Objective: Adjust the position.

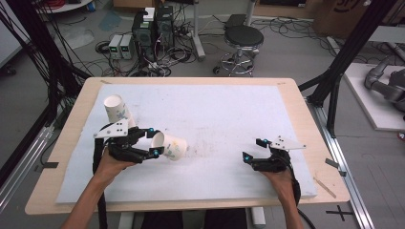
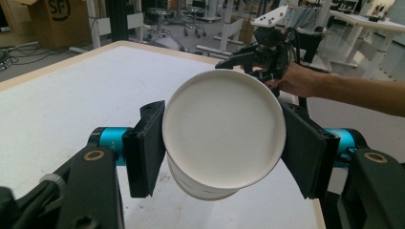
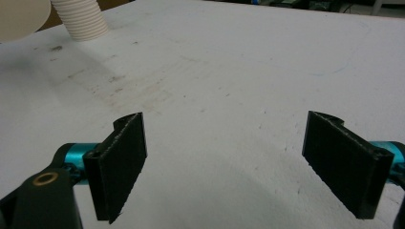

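A white paper cup (image 1: 172,147) with a faint print lies on its side just above the white sheet (image 1: 215,109), left of the middle. My left gripper (image 1: 154,141) is shut on it, one pad on each side of its near end. In the left gripper view the cup's (image 2: 223,133) round end faces the camera, squeezed between the black pads (image 2: 145,148). A second paper cup (image 1: 117,109) stands tilted behind the left gripper. My right gripper (image 1: 253,149) rests low at the right of the sheet, open; its pads (image 3: 122,162) stand wide apart with bare sheet between them.
The sheet covers most of a wooden table (image 1: 296,100). The right gripper (image 2: 248,57) and its hand appear far off in the left gripper view. A ribbed white cup-like thing (image 3: 81,21) stands at the top left of the right gripper view. A stool (image 1: 242,40) and electronics sit on the floor behind.
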`<state>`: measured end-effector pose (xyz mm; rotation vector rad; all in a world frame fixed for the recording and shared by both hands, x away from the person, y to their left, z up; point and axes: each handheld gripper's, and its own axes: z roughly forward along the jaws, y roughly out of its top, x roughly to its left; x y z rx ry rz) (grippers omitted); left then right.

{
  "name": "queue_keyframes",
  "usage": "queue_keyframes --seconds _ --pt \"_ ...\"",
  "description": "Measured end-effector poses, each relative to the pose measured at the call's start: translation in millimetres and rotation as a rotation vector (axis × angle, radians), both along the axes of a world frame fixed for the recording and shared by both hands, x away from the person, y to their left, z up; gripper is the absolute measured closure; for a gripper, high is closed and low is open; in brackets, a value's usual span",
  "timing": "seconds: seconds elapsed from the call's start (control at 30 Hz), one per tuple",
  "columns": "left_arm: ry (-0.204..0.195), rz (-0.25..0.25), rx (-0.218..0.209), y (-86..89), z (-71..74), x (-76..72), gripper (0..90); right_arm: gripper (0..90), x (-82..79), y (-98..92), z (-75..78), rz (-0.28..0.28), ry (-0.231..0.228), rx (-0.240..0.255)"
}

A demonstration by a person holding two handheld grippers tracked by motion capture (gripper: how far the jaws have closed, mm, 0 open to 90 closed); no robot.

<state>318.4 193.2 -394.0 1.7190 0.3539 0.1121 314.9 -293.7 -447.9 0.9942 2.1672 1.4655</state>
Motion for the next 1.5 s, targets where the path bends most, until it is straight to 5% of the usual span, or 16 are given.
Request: queue_keyframes --seconds 0.33,0.8,1.1,1.5 --pt "0.012 -0.026 -0.01 -1.5 1.1 0.6 36.6 15.0 3.7 9.0 33.8 0.127 -0.023 0.047" --pt "0.007 -0.087 -0.034 -26.1 5.5 -1.4 36.6 15.0 16.2 58.0 69.7 0.423 -0.029 0.038" --pt "0.003 -0.109 -0.046 -36.9 7.9 -3.9 36.6 15.1 19.7 91.9 79.9 0.581 -0.058 0.065" --pt "-0.001 -0.146 -0.052 -49.7 12.0 -5.3 36.6 15.1 24.0 132.7 79.0 0.735 -0.041 0.085"
